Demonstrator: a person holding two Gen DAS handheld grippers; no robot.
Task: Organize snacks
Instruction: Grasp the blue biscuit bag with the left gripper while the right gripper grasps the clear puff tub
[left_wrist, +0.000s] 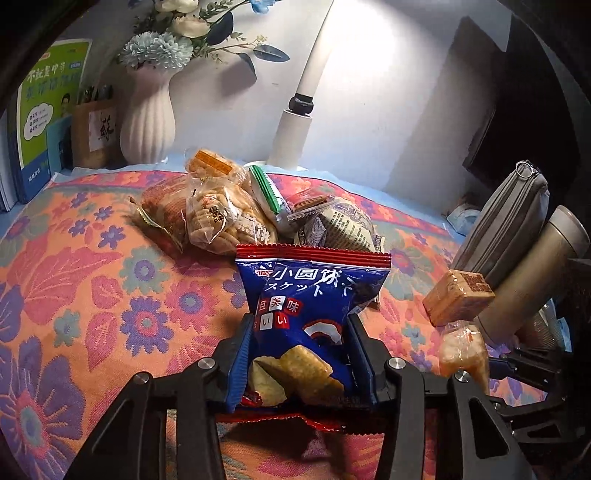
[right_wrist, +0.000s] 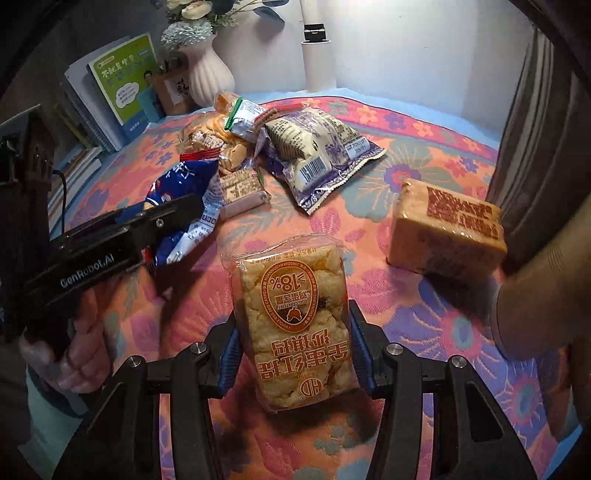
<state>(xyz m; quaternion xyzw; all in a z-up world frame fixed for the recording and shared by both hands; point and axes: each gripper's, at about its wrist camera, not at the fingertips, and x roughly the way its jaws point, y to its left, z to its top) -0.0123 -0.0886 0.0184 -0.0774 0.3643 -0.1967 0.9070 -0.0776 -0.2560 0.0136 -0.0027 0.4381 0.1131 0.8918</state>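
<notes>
My left gripper is shut on a blue biscuit pack with red sealed edges, its blue pads pressing the pack's lower sides above the flowered cloth. The right wrist view shows that gripper and the blue pack at the left, held by a hand. My right gripper is shut on a clear pack of puffed egg crisps, printed in orange. A brown wrapped cake block lies on the cloth to the right. Several more snack packs are piled at the back.
A white ribbed vase with flowers, a green book and a brown pen holder stand at the back left. A white lamp post rises behind the pile. A grey pouch and a metal flask lean at the right.
</notes>
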